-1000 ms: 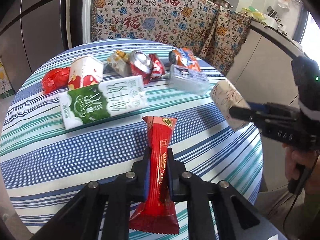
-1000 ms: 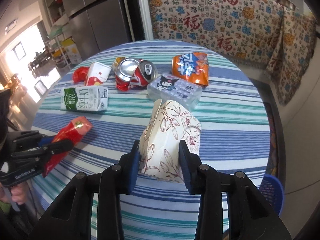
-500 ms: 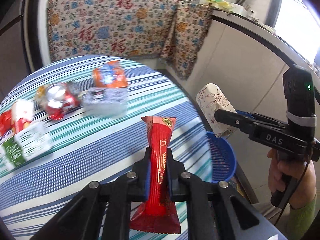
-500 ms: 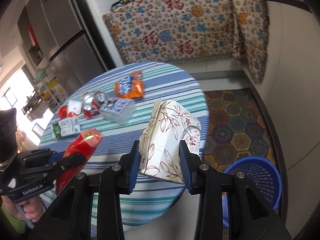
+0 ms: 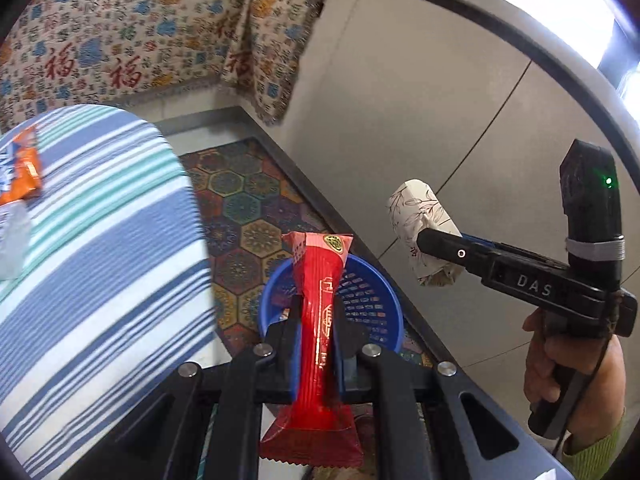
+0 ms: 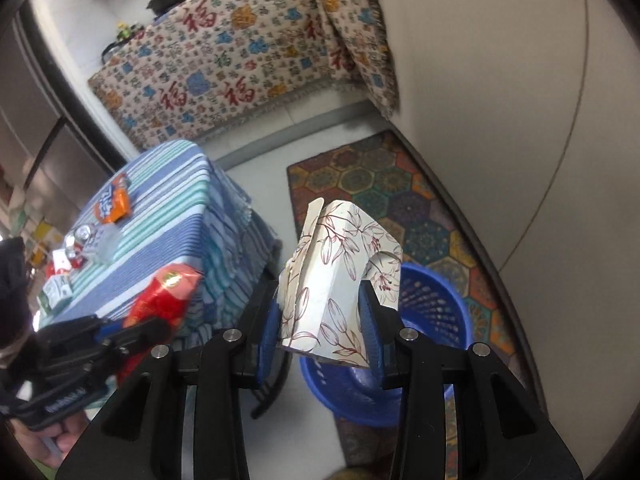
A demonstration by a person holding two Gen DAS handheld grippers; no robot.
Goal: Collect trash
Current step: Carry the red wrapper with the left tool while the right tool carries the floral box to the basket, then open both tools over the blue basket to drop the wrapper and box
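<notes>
Red wrapper (image 5: 322, 320) between left gripper (image 5: 316, 334) pads

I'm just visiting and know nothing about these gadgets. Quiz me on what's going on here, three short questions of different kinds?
1. True or false: the left hand-held gripper is shut on a red wrapper.
2. What does the right hand-held gripper hold? A) a can B) a floral carton C) nothing
3. Fill in: the blue ____ stands on the floor beside the table.

Key: 1 true; 2 B; 3 basket.
</notes>
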